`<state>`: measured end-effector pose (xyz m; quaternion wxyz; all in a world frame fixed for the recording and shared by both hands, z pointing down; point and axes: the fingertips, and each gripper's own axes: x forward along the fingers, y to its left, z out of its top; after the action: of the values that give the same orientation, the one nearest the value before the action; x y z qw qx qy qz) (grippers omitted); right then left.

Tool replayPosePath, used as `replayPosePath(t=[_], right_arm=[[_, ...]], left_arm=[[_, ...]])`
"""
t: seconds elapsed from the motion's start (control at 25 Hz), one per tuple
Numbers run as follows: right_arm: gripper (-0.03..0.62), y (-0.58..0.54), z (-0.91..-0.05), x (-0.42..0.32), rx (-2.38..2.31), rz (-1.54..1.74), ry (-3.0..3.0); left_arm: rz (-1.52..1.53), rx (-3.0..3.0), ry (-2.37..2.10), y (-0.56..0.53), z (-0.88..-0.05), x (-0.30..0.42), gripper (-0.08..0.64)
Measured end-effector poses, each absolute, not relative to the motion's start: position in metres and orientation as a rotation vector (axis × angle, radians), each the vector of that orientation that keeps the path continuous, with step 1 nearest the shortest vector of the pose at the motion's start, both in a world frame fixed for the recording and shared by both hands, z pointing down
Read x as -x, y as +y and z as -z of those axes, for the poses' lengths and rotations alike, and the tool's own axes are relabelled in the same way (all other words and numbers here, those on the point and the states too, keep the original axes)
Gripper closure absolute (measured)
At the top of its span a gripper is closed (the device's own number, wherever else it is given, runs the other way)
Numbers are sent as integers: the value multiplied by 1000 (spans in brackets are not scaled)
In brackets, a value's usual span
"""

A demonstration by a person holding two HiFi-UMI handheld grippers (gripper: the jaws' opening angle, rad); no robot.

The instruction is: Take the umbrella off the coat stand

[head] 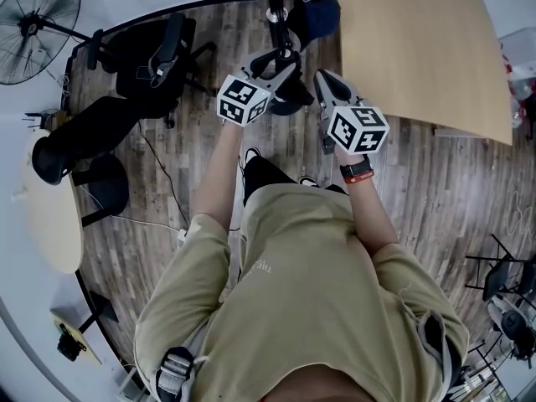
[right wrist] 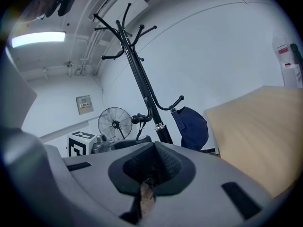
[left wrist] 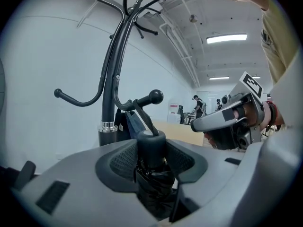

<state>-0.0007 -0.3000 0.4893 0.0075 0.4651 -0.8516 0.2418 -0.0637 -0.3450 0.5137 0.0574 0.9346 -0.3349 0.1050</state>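
L gripper [left wrist: 151, 163] jaws pinching folded black umbrella [left wrist: 152, 145] at handle end, strap [left wrist: 142, 116] running up to ball-tipped hook [left wrist: 143, 100] of coat stand [left wrist: 110, 79], umbrella just beside pole, R gripper [right wrist: 152, 167] jaws pressed together, empty, blue cap [right wrist: 191, 126] on another hook.
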Motion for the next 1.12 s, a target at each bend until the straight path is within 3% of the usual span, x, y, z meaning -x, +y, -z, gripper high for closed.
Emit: replayPosePath(t=[1.12], right_arm=[[591, -252, -461, -26, -1390, -748, -2768]], left_arm=[[-267, -2796, -1251, -286, -444, 49, 367]])
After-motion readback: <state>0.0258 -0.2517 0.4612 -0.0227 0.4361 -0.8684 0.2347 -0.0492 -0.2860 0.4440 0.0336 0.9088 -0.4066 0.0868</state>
